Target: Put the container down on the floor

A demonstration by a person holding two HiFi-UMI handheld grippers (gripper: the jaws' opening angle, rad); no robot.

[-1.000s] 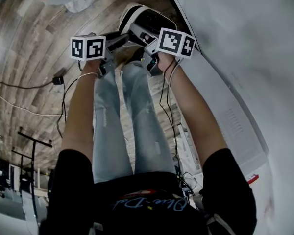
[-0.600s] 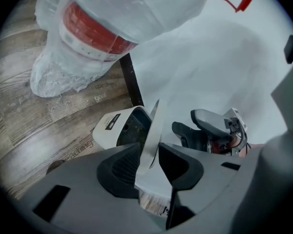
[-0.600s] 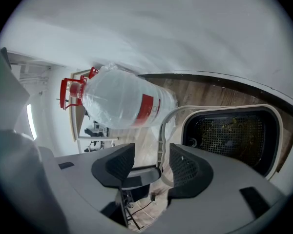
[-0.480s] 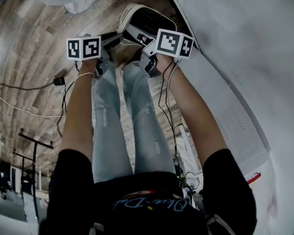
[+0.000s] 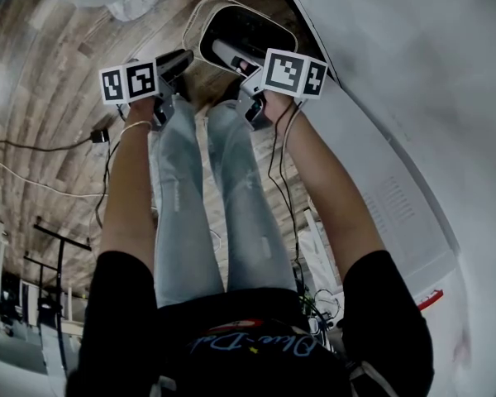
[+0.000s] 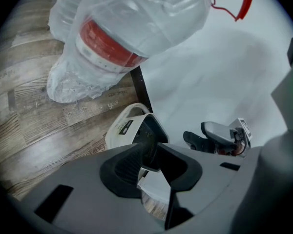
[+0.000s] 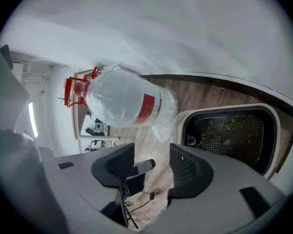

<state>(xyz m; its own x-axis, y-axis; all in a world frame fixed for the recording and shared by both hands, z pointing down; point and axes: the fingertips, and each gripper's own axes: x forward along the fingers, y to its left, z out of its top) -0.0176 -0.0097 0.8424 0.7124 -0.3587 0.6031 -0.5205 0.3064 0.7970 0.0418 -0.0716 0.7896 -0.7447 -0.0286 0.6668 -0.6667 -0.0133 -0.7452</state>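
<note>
The container (image 5: 246,33), a white tub with a dark mesh-lined inside, stands on the wooden floor against a white wall. In the left gripper view the container (image 6: 134,130) lies just beyond my left gripper (image 6: 154,162), whose jaws are closing with nothing pressed between the pads. In the head view the left gripper (image 5: 178,61) sits left of the tub's rim, apart from it. My right gripper (image 5: 231,56) reaches over the tub's near rim. Its jaws (image 7: 151,162) stand wide open and empty, with the container (image 7: 229,135) to their right.
A big clear water bottle (image 7: 127,101) with a red band and red handle lies in a plastic bag on the floor beyond the tub; the bottle (image 6: 136,23) fills the top of the left gripper view. The white wall (image 5: 413,98) runs along the right. Cables (image 5: 33,143) trail at the left.
My left gripper has drawn back to the left, away from the container's rim, and its jaws have narrowed. The container now stands free on the floor. The right gripper has hardly moved.
</note>
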